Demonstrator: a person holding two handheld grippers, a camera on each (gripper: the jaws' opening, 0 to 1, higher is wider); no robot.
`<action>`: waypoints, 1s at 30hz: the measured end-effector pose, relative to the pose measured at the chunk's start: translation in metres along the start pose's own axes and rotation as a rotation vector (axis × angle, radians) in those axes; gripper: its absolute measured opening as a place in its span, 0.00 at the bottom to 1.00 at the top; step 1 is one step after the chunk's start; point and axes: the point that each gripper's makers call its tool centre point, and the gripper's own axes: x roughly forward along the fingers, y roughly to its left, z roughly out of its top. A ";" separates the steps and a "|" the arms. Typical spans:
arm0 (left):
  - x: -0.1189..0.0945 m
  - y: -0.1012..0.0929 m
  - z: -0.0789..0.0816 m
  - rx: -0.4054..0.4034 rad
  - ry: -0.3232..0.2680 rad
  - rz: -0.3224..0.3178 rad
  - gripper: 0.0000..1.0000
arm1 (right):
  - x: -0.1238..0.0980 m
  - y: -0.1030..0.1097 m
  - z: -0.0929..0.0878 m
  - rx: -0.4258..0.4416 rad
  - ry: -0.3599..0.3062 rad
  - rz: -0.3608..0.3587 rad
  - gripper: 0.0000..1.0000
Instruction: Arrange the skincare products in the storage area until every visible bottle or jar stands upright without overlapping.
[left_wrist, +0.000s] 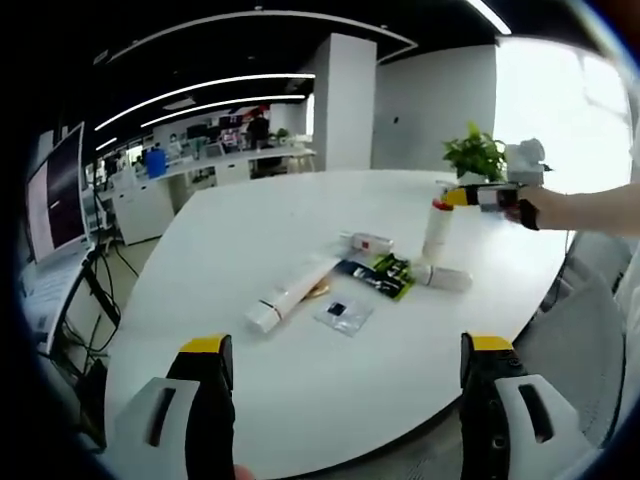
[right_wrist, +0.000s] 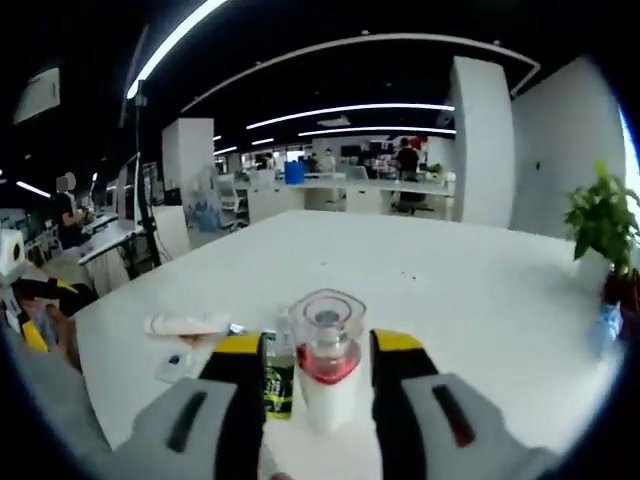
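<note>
Counter: a large white rounded counter (left_wrist: 300, 230) carried a loose cluster of skincare items near its middle.
Upright bottle: a white bottle with a red collar and clear cap (right_wrist: 325, 365) stood upright at the right end of the cluster; in the left gripper view it (left_wrist: 437, 228) rose above everything lying around it.
Right tongs: the right tongs (right_wrist: 318, 385) sat either side of this bottle, jaws close against its flanks; whether they pressed on it or merely flanked it could not be told.
Left tongs: the left tongs (left_wrist: 345, 375) hung above the near edge of the counter, jaws wide apart with nothing between them, well short of the cluster.
Lying items: left of the upright bottle lay a long white tube (left_wrist: 290, 293), a small white bottle with a red band (left_wrist: 368, 241), a dark green and black sachet (left_wrist: 378, 275), a small clear packet (left_wrist: 345, 314), and another white bottle on its side (left_wrist: 443, 277) just beside the upright bottle's base.
In the way: the sachet and the fallen bottle crowded the upright bottle's foot.
Left gripper view extra: a hand (left_wrist: 527, 207) reaching in from the right, and a potted plant (left_wrist: 476, 155) behind the upright bottle.
Right gripper view extra: the cap's top seen close, and the sachet (right_wrist: 279, 385) directly left of the bottle.
</note>
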 end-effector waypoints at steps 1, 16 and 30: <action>0.000 0.000 0.001 -0.002 -0.003 0.001 0.92 | 0.002 0.000 0.001 0.001 -0.005 -0.007 0.39; 0.001 0.002 -0.001 -0.002 0.002 0.003 0.93 | 0.009 -0.005 -0.004 -0.015 0.013 -0.093 0.35; 0.002 0.003 -0.001 -0.011 0.003 -0.001 0.92 | 0.008 -0.009 -0.006 -0.099 0.043 -0.024 0.29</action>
